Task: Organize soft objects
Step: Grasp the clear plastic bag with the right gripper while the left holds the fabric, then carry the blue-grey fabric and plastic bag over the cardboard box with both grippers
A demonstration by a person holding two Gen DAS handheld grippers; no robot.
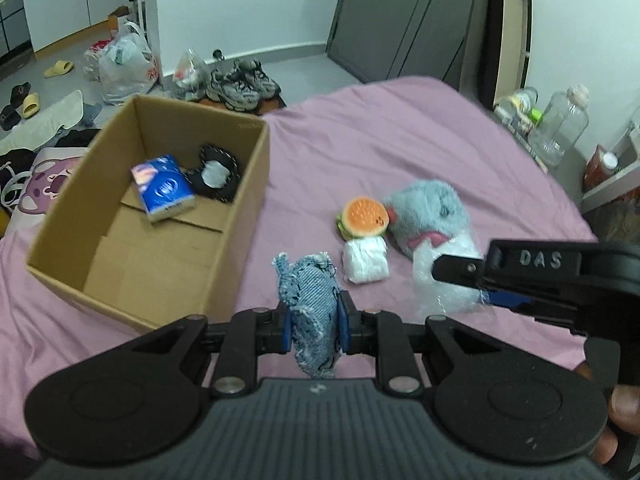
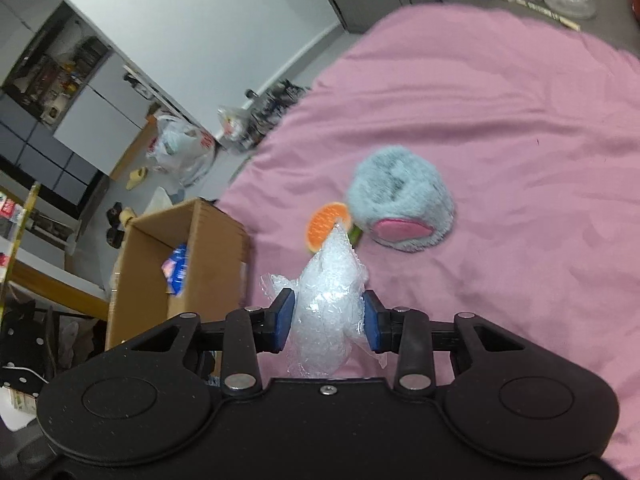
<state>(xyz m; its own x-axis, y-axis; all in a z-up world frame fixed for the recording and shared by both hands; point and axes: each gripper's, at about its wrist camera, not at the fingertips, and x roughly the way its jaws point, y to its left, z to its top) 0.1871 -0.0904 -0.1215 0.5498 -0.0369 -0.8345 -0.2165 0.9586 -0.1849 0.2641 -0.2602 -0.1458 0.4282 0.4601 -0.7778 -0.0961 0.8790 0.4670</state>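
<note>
Left gripper [image 1: 313, 325] pinches a frayed blue denim scrap [image 1: 310, 304] above the pink bed [image 1: 420, 140] — jaws nearly closed; right gripper [image 2: 328, 322] squeezes a clear bubble-wrap bundle [image 2: 330, 304] beside the open cardboard box [image 1: 168, 280].

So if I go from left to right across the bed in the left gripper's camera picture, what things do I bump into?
Cardboard box → denim piece pinched in the left gripper → white wrapped bundle → grey plush toy → the right gripper's black finger.
</note>
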